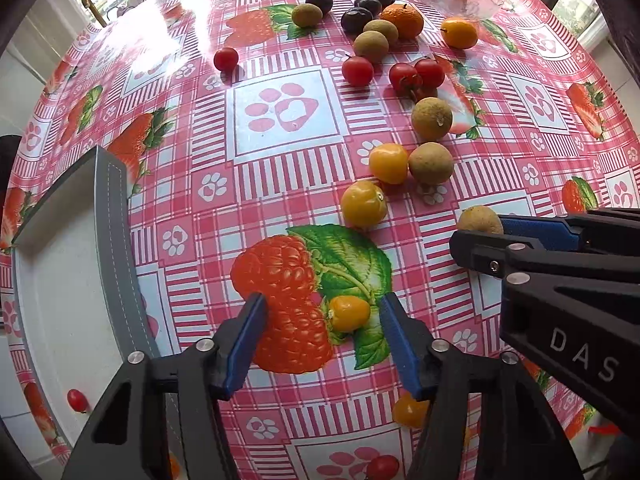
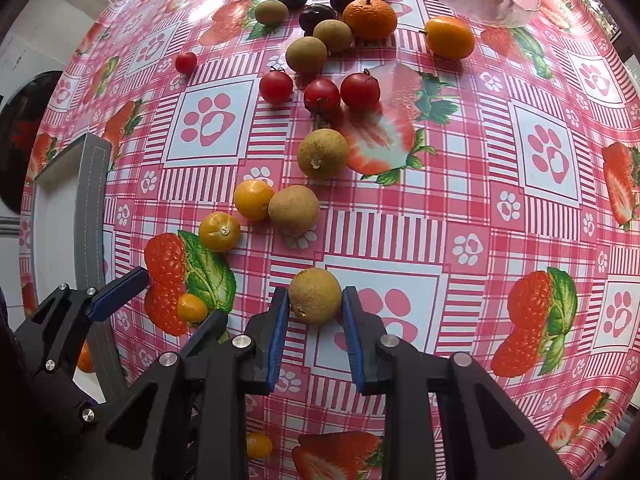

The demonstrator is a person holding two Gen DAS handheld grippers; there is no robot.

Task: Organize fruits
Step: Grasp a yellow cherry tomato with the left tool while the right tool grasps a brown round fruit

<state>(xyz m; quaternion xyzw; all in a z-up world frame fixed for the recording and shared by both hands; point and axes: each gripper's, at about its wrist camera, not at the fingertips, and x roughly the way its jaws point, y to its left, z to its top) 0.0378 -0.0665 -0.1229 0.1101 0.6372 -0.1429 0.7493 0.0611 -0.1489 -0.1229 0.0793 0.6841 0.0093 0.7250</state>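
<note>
A small orange kumquat [image 1: 348, 313] lies on the raspberry print between the jaws of my left gripper [image 1: 323, 308]. It sits close to the right finger, with a wide gap on the left, so this gripper is open. My right gripper [image 2: 316, 304] is shut on a tan longan [image 2: 315, 295] resting on the tablecloth, with both blue pads against its sides. The left wrist view shows that longan [image 1: 478, 220] behind the right gripper's fingers [image 1: 472, 248]. The right wrist view shows the kumquat [image 2: 192, 307] between the left gripper's fingers [image 2: 128, 284].
A grey-rimmed white tray [image 1: 112, 216] stands at the left and holds a red cherry tomato [image 1: 77, 400]. A glass bowl [image 1: 480, 4] with orange fruit stands at the far right. Yellow tomatoes [image 1: 363, 204], longans [image 1: 431, 118], red tomatoes [image 1: 357, 71], dark plums [image 1: 356, 19] and a mandarin [image 1: 403, 20] lie scattered ahead.
</note>
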